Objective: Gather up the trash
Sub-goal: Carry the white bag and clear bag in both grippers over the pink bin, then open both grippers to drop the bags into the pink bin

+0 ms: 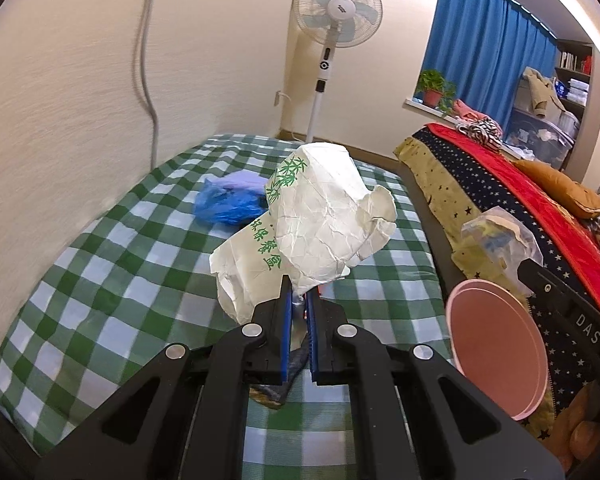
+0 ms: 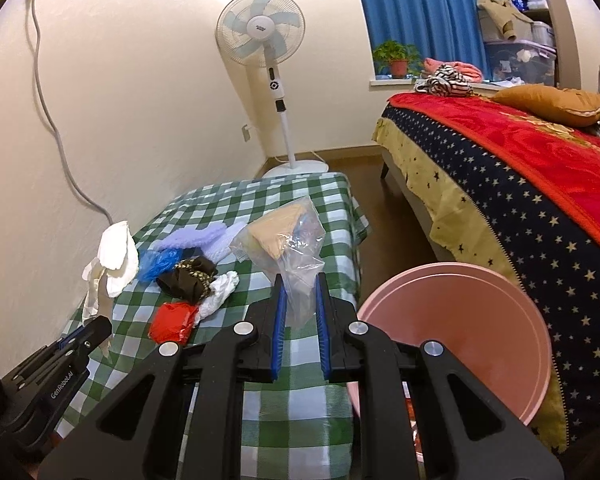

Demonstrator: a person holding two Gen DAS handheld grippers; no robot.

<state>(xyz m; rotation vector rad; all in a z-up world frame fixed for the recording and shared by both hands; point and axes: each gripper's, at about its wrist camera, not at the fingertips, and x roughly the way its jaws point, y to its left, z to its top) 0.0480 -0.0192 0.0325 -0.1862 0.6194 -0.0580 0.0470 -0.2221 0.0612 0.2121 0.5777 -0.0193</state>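
Note:
My left gripper (image 1: 299, 300) is shut on a crumpled white paper bag with green print (image 1: 308, 216), held above the checked table; it also shows in the right wrist view (image 2: 112, 260) at the left. My right gripper (image 2: 299, 284) is shut on a clear plastic bag (image 2: 288, 244) with tan paper inside, also seen in the left wrist view (image 1: 500, 236). A pink bin (image 2: 460, 328) stands just right of the table, by the right gripper. On the table lie a blue plastic bag (image 2: 158, 262), a dark wrapper (image 2: 190, 276), a white scrap (image 2: 220, 292) and a red wrapper (image 2: 172, 322).
The green-checked table (image 2: 292, 412) stands against the wall. A bed with a starred cover (image 2: 500, 184) is at the right, with floor between. A standing fan (image 2: 268, 40) is beyond the table. A cable (image 2: 52, 120) hangs down the wall.

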